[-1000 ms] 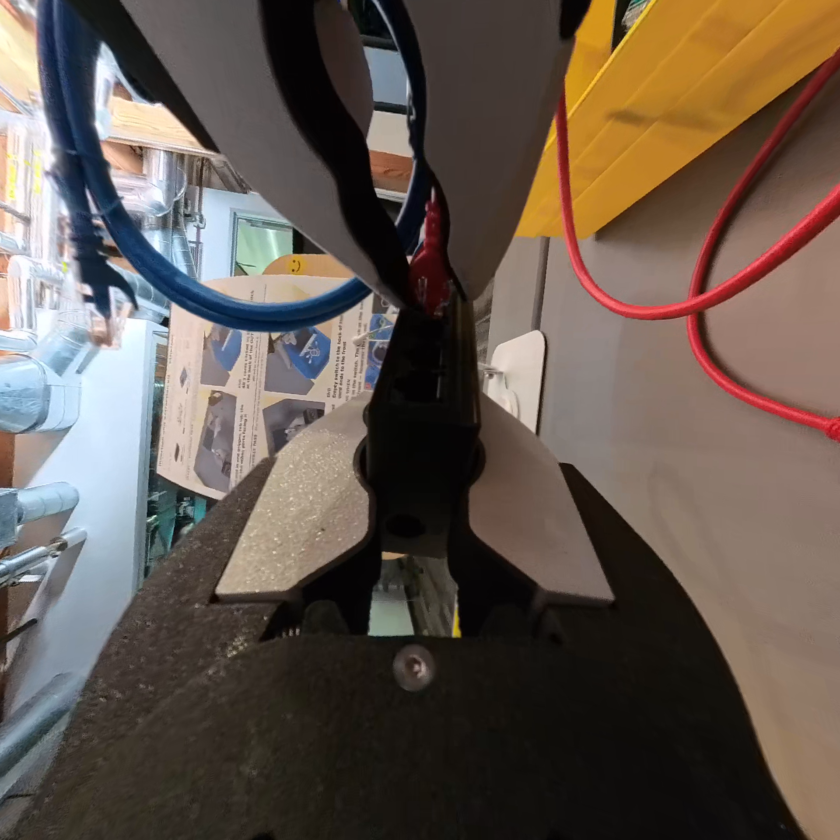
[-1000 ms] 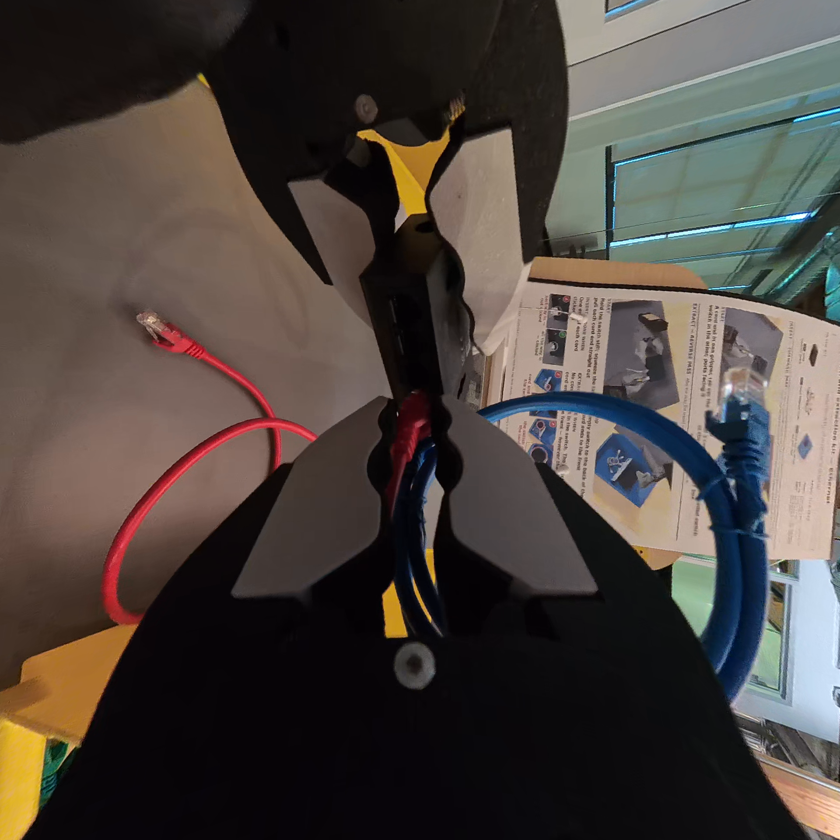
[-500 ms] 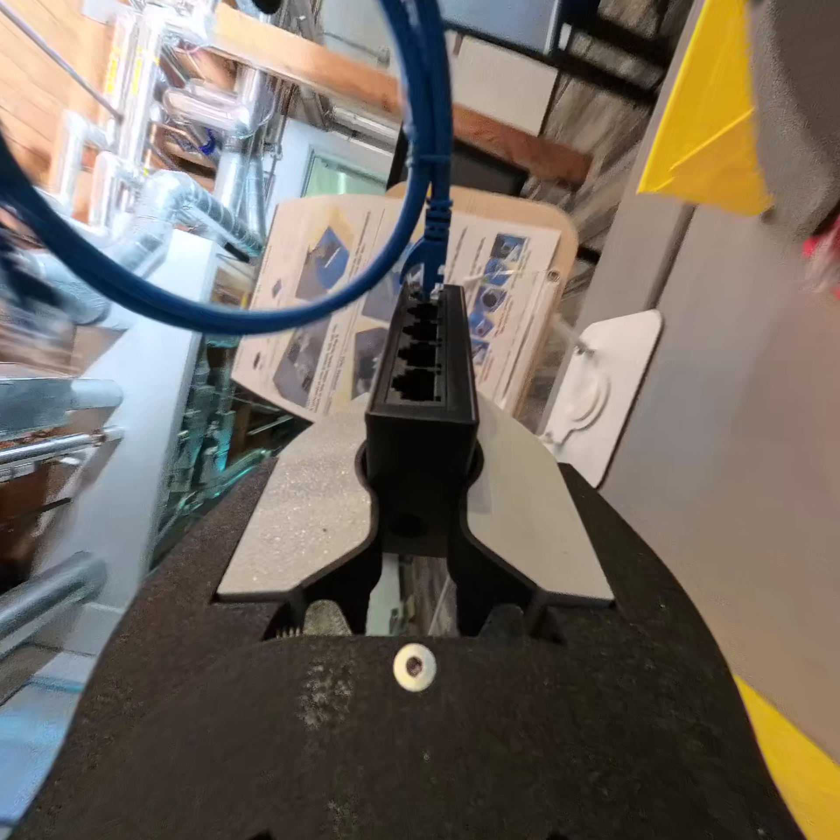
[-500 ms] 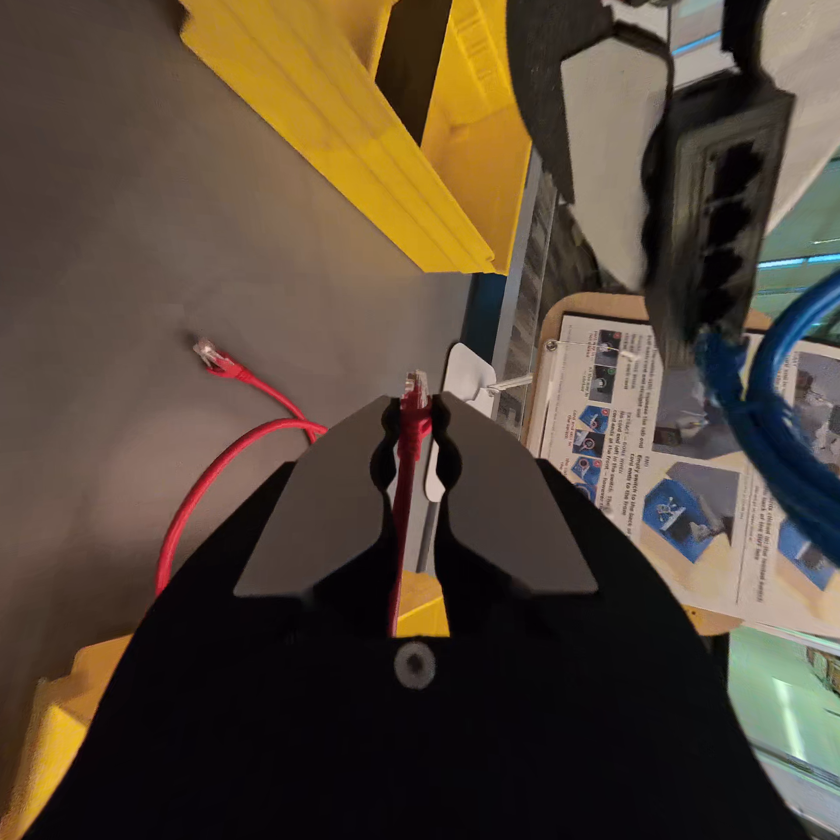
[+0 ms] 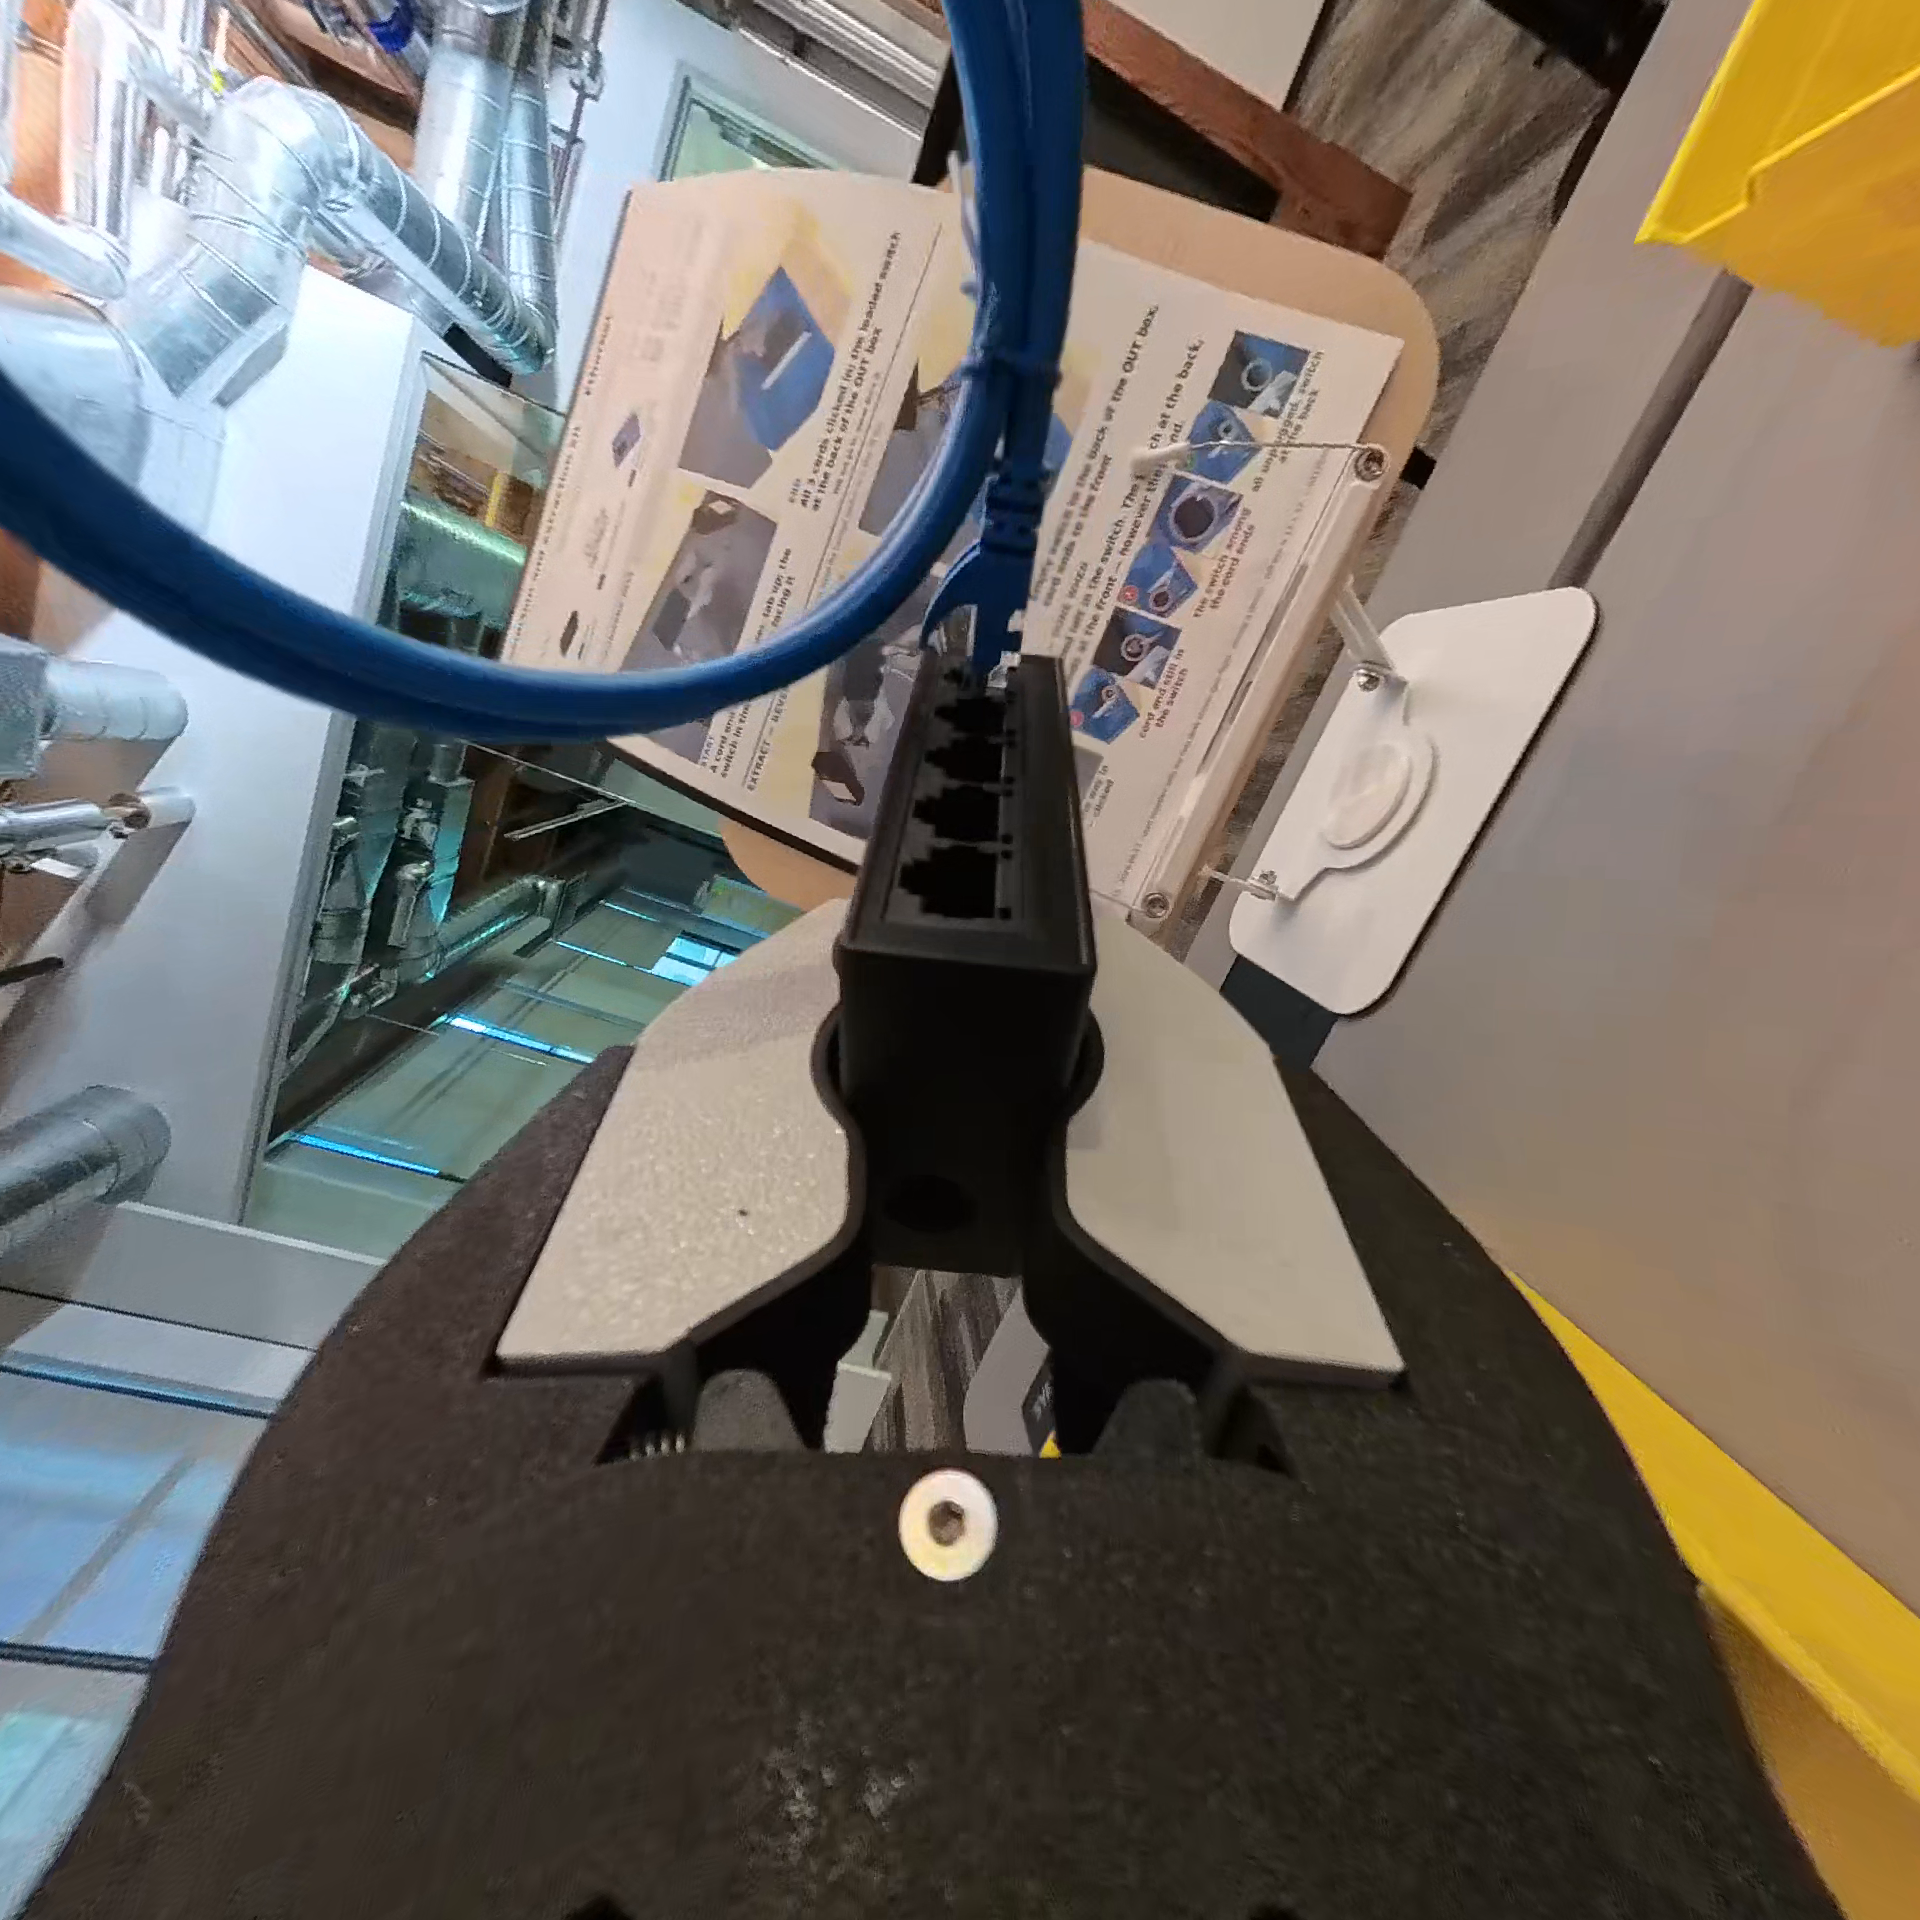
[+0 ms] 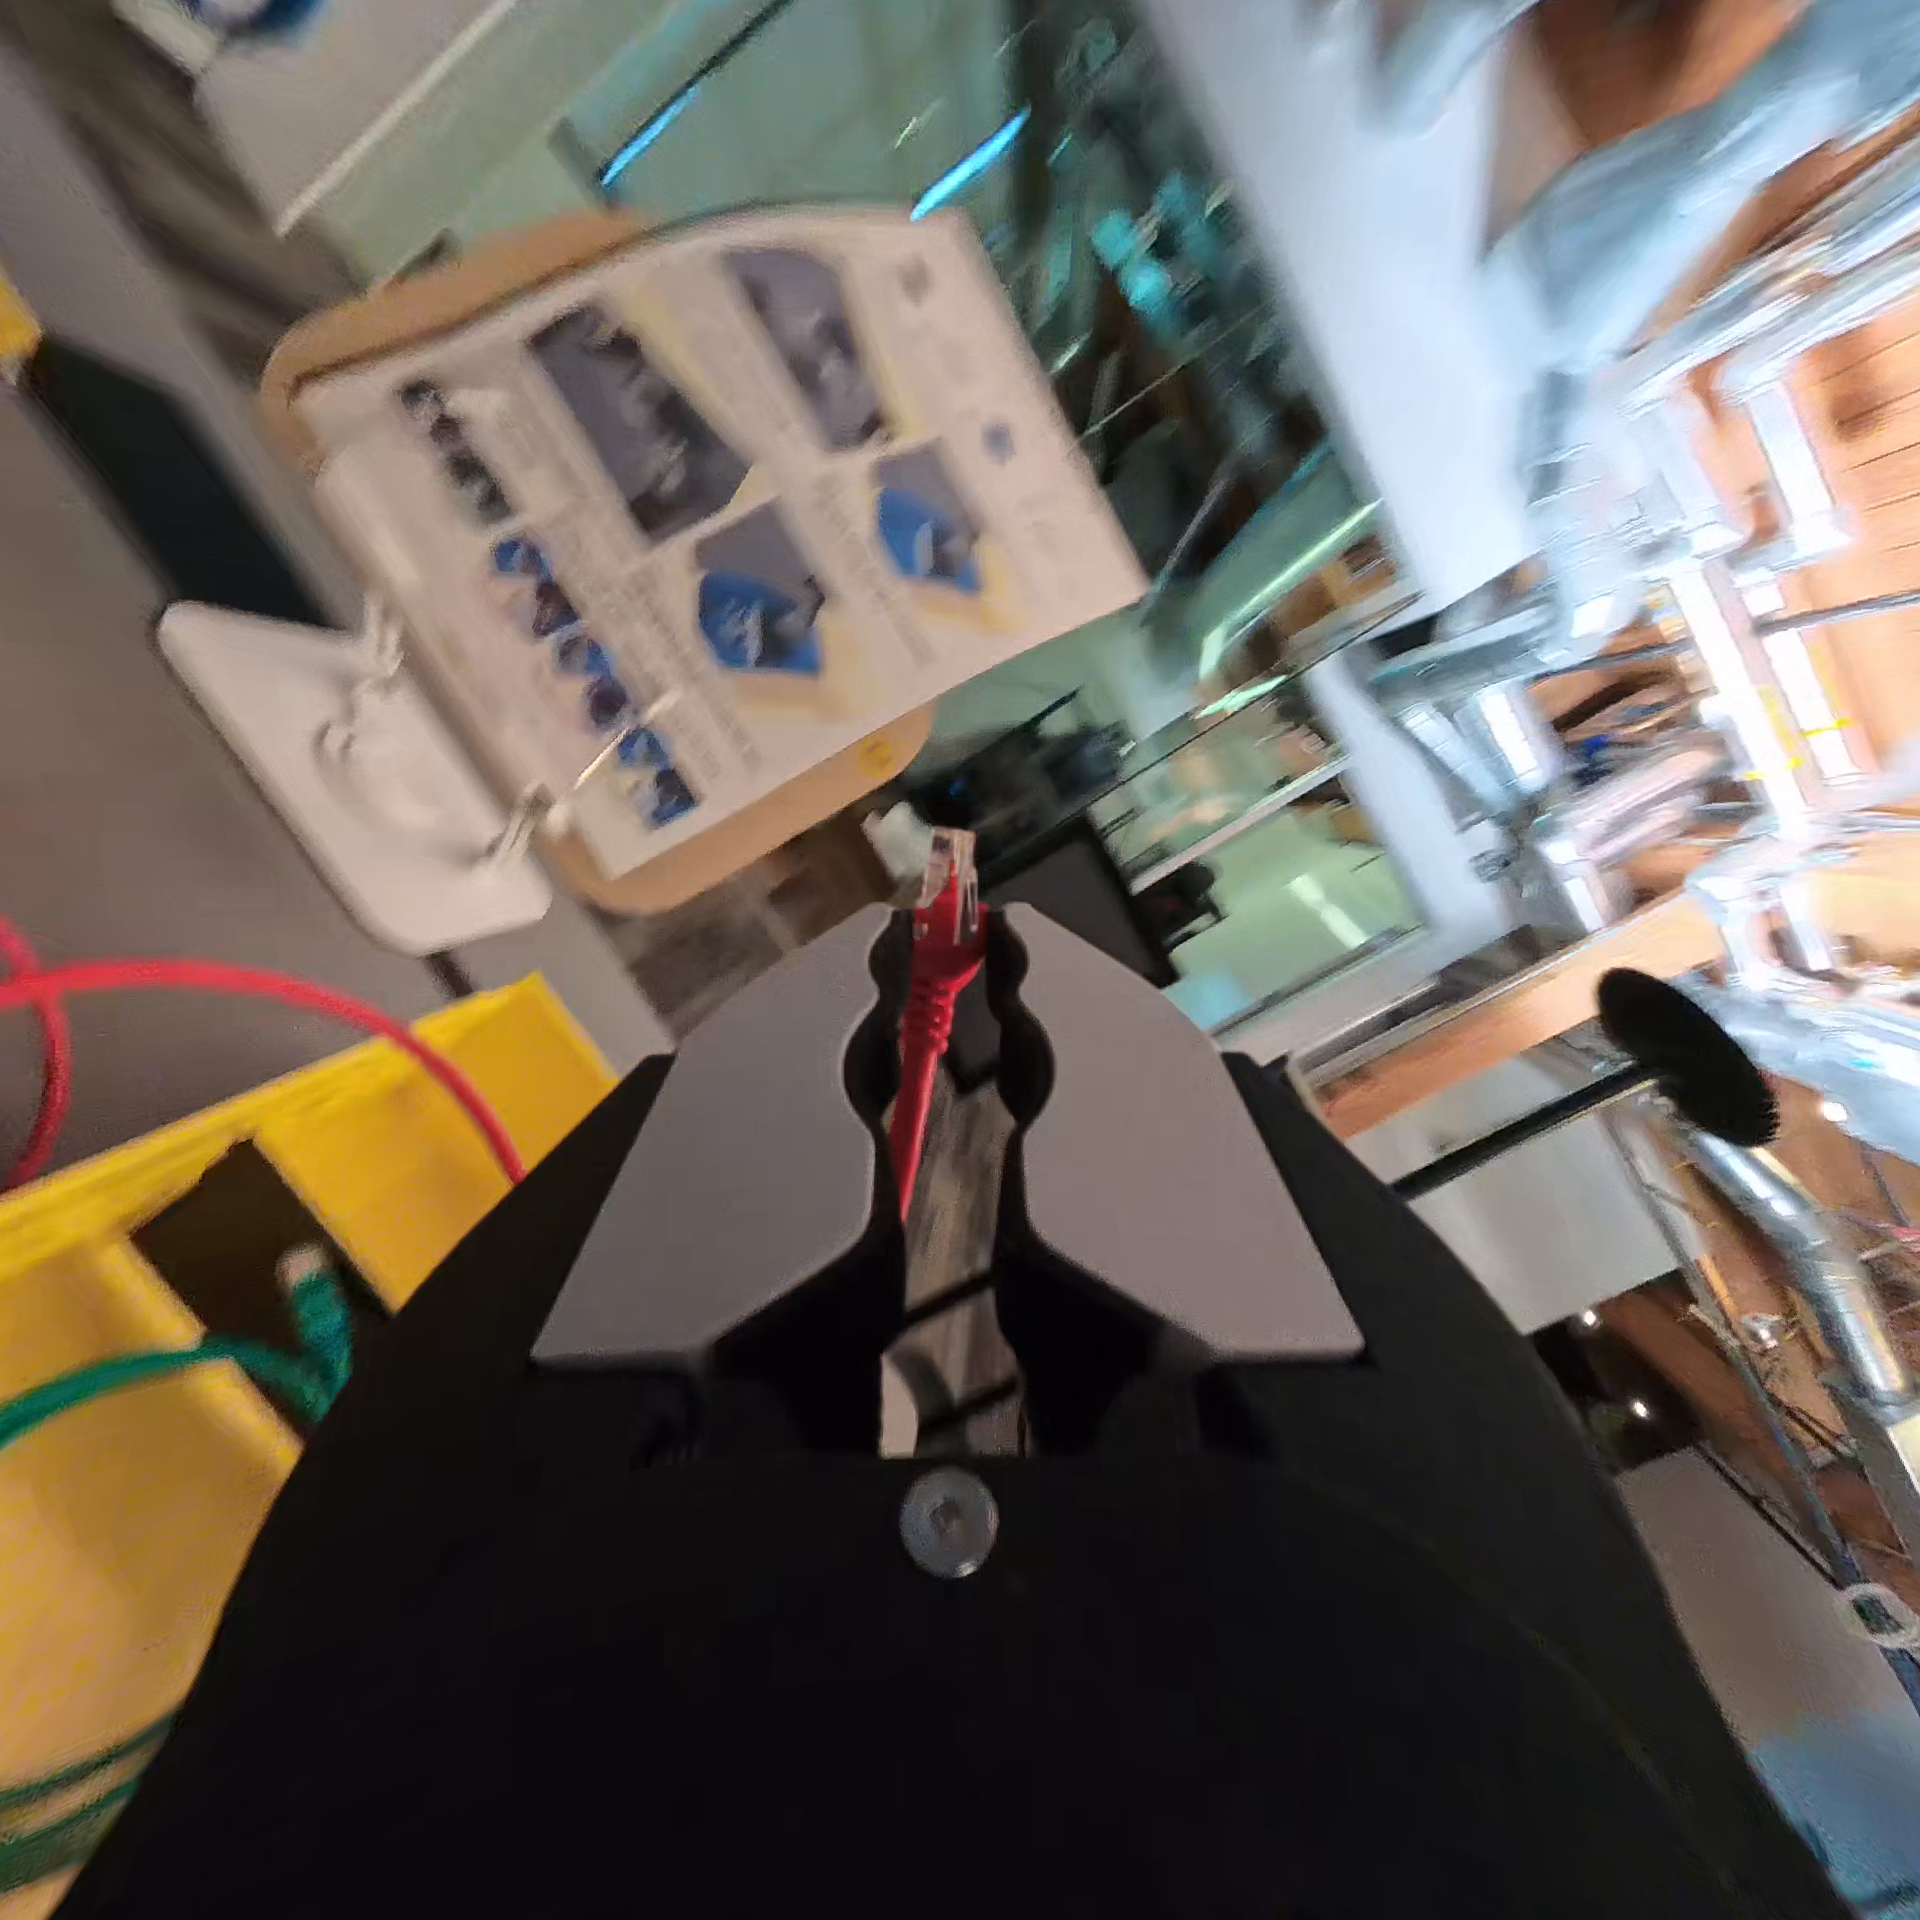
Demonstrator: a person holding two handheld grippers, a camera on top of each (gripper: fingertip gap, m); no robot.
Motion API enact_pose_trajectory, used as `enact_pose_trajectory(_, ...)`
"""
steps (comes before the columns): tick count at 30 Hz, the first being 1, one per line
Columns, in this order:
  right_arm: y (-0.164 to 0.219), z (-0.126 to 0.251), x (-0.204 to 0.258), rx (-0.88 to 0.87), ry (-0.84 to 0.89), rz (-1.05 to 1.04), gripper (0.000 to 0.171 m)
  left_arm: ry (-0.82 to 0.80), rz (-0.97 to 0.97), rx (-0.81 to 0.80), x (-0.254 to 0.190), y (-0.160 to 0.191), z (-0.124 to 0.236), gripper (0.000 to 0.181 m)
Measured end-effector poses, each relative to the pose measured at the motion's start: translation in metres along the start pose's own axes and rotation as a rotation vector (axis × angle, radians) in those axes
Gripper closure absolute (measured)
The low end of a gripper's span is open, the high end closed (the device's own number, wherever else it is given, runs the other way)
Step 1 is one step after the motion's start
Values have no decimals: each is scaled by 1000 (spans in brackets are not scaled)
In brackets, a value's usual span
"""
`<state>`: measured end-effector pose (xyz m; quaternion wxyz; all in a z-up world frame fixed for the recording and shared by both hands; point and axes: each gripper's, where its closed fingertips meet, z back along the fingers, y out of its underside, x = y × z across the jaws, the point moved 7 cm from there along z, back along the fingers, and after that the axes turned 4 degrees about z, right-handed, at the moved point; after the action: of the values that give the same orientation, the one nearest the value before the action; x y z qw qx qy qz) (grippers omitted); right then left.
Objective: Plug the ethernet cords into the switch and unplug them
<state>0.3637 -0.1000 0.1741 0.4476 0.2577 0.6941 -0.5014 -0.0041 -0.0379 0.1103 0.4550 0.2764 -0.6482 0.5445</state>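
In the left wrist view my left gripper [image 5: 961,1039] is shut on a black ethernet switch [image 5: 966,862], held in the air with its row of ports facing up. A blue ethernet cord [image 5: 416,665] is plugged into the farthest port and loops off to the left and up. The nearer ports are open. In the right wrist view my right gripper [image 6: 951,925] is shut on the plug end of a red ethernet cord [image 6: 940,935], its clear connector sticking out past the fingertips. The red cord trails left over the grey table [image 6: 94,831]. The switch is out of the right wrist view.
An instruction sheet on a wooden board [image 5: 935,468] stands on a white base [image 5: 1392,790] at the table edge. Yellow bins [image 6: 208,1195] sit on the grey table [image 5: 1714,935]; one holds a green cord [image 6: 301,1340]. Pipes and shelving fill the background. Tip to tip, the grippers are about 35 centimetres apart.
The red plug has come out of the switch and my right gripper has swung away with it, so the switch has left its view. My left gripper still holds the switch with the blue cord plugged in.
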Motion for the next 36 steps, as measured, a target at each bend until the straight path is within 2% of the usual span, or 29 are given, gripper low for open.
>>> enact_pose_trajectory(1,-8,5,-3,-49,34,-16,157,12,0,5,0,0,0,150)
enact_pose_trajectory(3,-29,7,3,-114,-12,-52,157,30,5,31,-1,3,-2,150)
enact_pose_trajectory(8,-70,-23,10,-85,-14,60,157,84,26,64,-4,9,-7,150)
enact_pose_trajectory(13,-105,-55,-49,-40,-63,110,157,118,43,49,-4,6,-3,150)
enact_pose_trajectory(19,-122,-51,-115,125,-19,174,157,151,84,-7,-2,-2,5,150)
enact_pose_trajectory(24,-98,-44,-135,292,-43,165,157,153,121,-66,0,-9,12,150)
enact_pose_trajectory(32,-19,-48,-99,470,-144,49,157,185,157,-82,-3,-13,15,150)
enact_pose_trajectory(36,3,-50,-81,493,-184,-23,156,175,184,-119,-3,-17,15,150)
